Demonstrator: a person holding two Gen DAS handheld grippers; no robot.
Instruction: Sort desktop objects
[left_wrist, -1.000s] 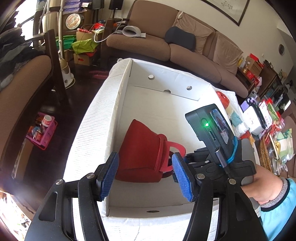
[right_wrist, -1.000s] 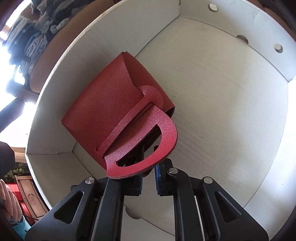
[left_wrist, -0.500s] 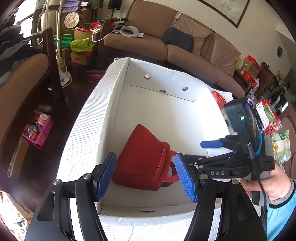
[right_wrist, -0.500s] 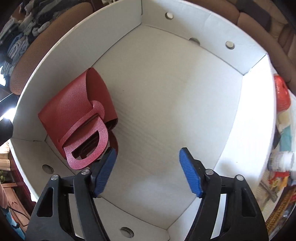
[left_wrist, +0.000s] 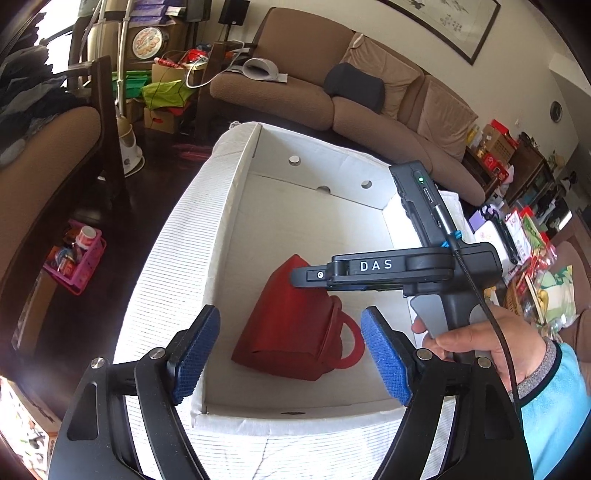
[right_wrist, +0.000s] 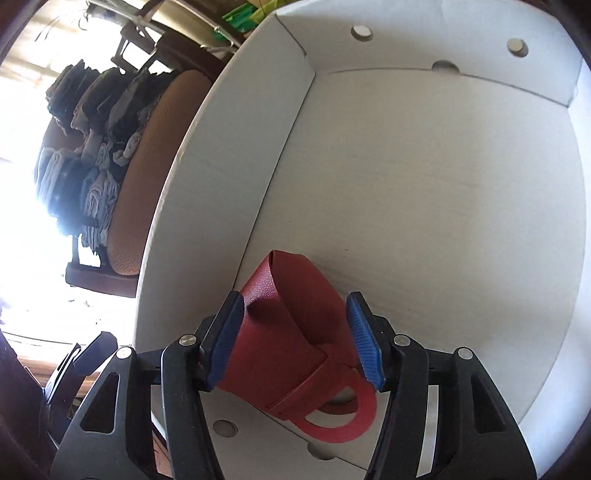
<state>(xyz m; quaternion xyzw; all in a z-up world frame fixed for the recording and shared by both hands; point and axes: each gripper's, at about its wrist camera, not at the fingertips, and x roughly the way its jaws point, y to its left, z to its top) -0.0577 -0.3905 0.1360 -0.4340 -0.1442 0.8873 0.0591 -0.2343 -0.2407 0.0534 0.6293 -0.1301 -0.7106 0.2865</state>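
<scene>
My right gripper (right_wrist: 295, 338) hangs over the red leather bag (right_wrist: 291, 343), which lies on its side on the floor of the white cardboard box (right_wrist: 424, 192), close to the box's left wall. Its jaws are closing with the bag's body between them; the left pad looks to touch the leather, the right pad stands clear of it. My left gripper (left_wrist: 291, 354) hovers above the box's near rim, jaws spread and opening, nothing between them.

The risks, as I judge them: the soft leather may fold or slip if I pinch it on the body, and the loose handle loop (right_wrist: 343, 421) could catch a finger. The box wall just beside my left finger could snag it too.

The only writing I can read is "DAS" (left_wrist: 376, 265) on the right gripper's body.
</scene>
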